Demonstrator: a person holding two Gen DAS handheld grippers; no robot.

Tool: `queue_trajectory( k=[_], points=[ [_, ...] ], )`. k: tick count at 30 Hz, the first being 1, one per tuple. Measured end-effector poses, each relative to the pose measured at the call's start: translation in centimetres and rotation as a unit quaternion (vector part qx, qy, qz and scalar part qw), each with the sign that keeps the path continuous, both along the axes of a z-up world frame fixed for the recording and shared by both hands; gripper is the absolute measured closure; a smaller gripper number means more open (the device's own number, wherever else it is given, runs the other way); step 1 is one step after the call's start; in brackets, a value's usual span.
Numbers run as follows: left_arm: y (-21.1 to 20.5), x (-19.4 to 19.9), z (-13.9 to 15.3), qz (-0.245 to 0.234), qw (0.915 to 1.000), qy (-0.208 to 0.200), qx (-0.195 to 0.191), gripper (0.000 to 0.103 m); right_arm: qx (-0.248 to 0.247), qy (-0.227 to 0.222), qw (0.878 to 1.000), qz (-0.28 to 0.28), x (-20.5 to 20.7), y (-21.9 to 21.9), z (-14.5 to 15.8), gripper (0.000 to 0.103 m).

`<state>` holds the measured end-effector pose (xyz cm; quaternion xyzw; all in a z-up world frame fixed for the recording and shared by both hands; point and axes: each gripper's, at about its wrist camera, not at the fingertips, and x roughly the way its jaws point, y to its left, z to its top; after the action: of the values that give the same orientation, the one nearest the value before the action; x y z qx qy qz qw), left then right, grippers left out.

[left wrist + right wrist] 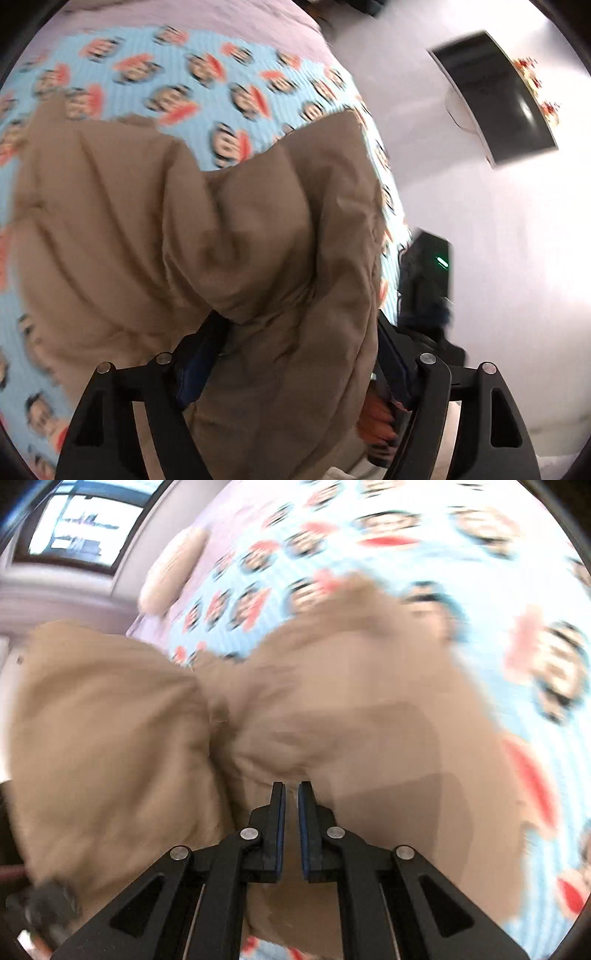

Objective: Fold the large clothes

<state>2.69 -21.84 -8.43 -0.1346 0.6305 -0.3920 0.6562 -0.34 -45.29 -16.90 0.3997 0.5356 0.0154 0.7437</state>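
Observation:
A large tan garment [192, 229] lies bunched on a bed with a light blue cartoon-face cover [177, 85]. In the left wrist view the cloth drapes down between my left gripper's [295, 354] widely spread fingers and hides their tips. In the right wrist view the same tan garment [332, 709] fills the middle. My right gripper [291, 790] has its blue-padded fingers almost together, pinching a thin fold of the tan cloth. Both views are motion blurred.
A dark wall-mounted screen [495, 96] hangs on the white wall at right. A black device with a green light [428, 269] stands beside the bed. A pale pillow [173, 572] lies at the bed's far side, near a window [81, 524].

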Motion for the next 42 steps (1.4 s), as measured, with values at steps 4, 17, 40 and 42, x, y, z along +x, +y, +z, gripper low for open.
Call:
queue_trajectory(
  k=[4, 17, 40, 42],
  points=[
    [-3.1, 0.9, -3.5, -0.035, 0.9976, 0.046, -0.038, 0.026, -0.022, 0.012, 0.999, -0.039, -4.7, -2.9, 0.7, 0.095],
    [-7.3, 1.6, -4.8, -0.061, 0.998, 0.014, -0.006, 0.026, 0.033, -0.083, 0.996, -0.003, -13.0, -0.2, 7.6, 0.023],
    [-1.1, 7.2, -4.1, 0.083, 0.9471, -0.246, 0.189, 0.026, -0.152, 0.059, 0.985, -0.057, -12.1, -0.4, 1.3, 0.091],
    [-3.7, 7.0, -4.6, 0.068, 0.9482, -0.247, 0.188, 0.026, -0.143, 0.072, 0.984, -0.079, -12.8, -1.7, 0.3, 0.091]
  ],
)
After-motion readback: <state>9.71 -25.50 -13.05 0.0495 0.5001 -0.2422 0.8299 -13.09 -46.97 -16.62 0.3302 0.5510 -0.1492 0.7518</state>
